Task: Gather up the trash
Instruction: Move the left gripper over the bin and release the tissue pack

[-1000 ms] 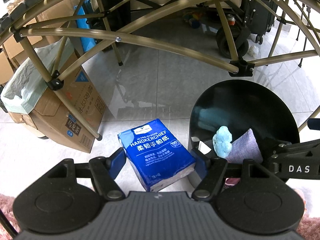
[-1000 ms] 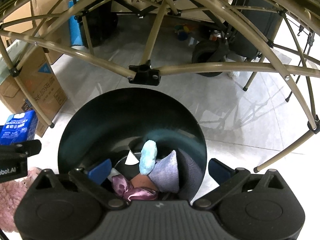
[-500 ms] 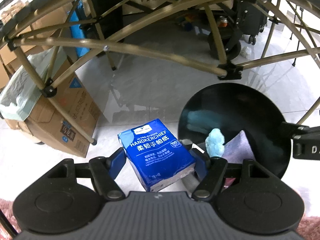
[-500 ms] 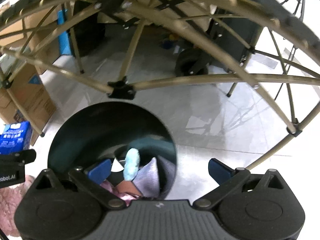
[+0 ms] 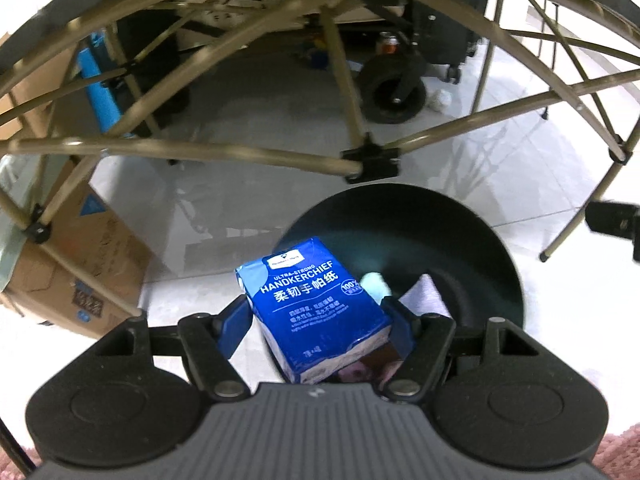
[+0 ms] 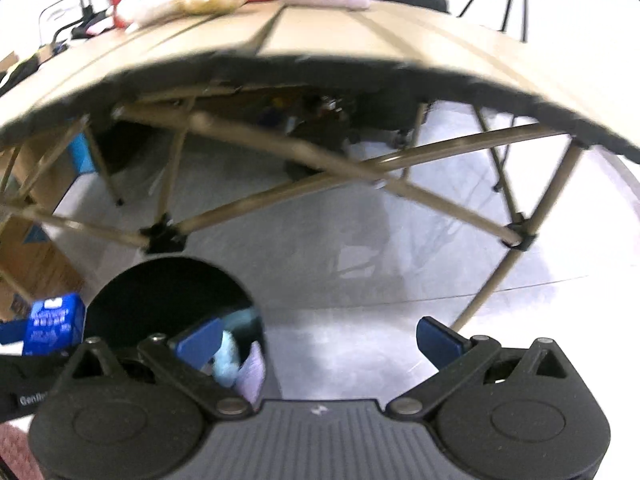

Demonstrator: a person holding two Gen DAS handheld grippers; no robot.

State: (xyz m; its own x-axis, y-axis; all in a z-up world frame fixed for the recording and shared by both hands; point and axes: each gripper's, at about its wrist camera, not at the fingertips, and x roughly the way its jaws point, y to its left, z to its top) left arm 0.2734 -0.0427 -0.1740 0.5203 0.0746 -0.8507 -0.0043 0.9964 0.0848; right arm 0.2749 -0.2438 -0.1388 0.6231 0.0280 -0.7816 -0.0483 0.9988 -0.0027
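Note:
My left gripper (image 5: pixel 320 320) is shut on a blue handkerchief tissue pack (image 5: pixel 316 304), which hangs over the left rim of the round black trash bin (image 5: pixel 460 232). Inside the bin lie a light blue crumpled wad (image 5: pixel 376 282) and a lilac piece (image 5: pixel 426 294). In the right wrist view my right gripper (image 6: pixel 320 340) is open with nothing between its fingers, lifted to the right of the bin (image 6: pixel 168 292). The tissue pack (image 6: pixel 54 322) shows at the left edge there.
A folding table with a tan tube frame (image 5: pixel 200 150) spans above the bin; its top (image 6: pixel 340 40) carries cloth bundles. Cardboard boxes (image 5: pixel 84 264) stand at left on the pale tiled floor. A wheeled cart (image 5: pixel 394 88) sits behind. A pink rug (image 6: pixel 12 456) lies nearest.
My left gripper carried the tissue pack to the right, from beside the bin to over its rim. My right gripper rose and drew away to the right, bringing the table top into view.

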